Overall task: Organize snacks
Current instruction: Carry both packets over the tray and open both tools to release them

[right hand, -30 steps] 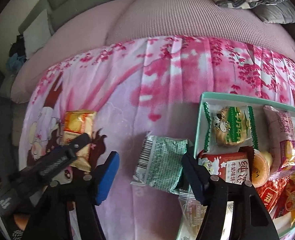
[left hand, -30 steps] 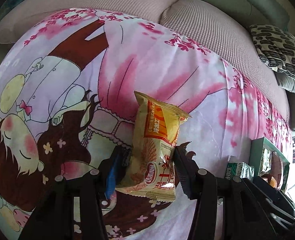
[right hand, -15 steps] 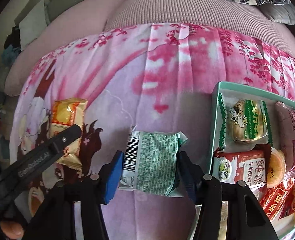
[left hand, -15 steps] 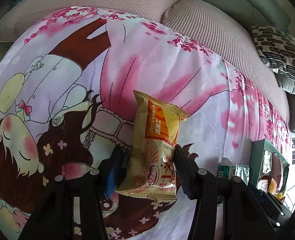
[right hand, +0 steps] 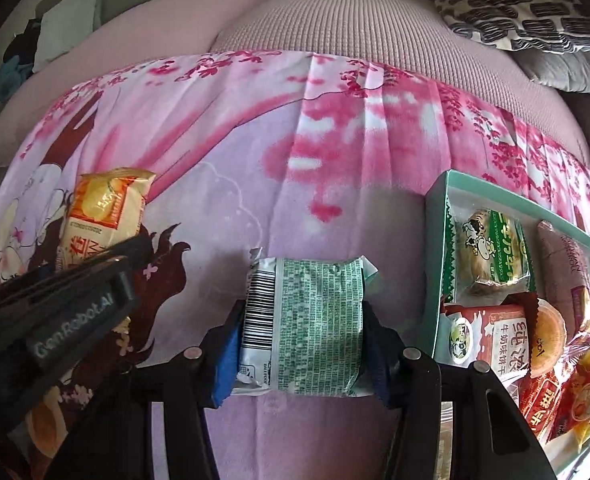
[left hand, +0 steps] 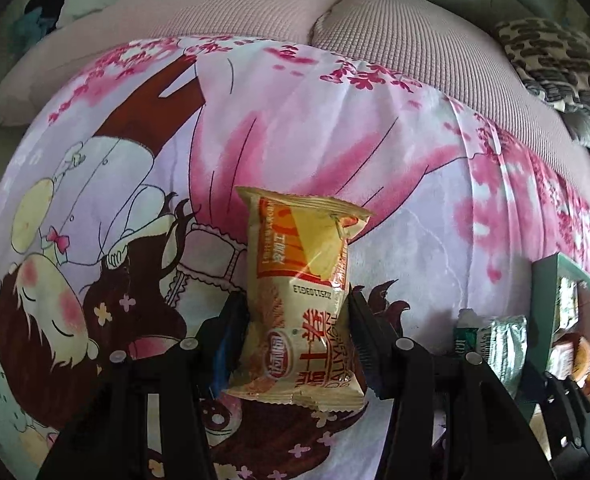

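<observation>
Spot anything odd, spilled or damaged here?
Nothing spilled or torn. Two packets lie outside the box, on the blanket: the yellow packet between the left gripper pads, the green packet between the right gripper pads. Inside the box, the snacks overlap untidily.

The lower part of the yellow snack packet [right hand: 103, 216] disappears behind the black body of the left gripper [right hand: 55, 320] in the right wrist view, so its bottom seam cannot be read there. The teal box [right hand: 439, 264] runs off the right and bottom edges of that picture, and the red and orange packets [right hand: 567, 396] at its near corner are cut off and partly overlapped (their print is too distorted to make out). In the left wrist view the same box [left hand: 543, 312] sits at the far right rim, washed out by glare, its contents unreadable.
</observation>
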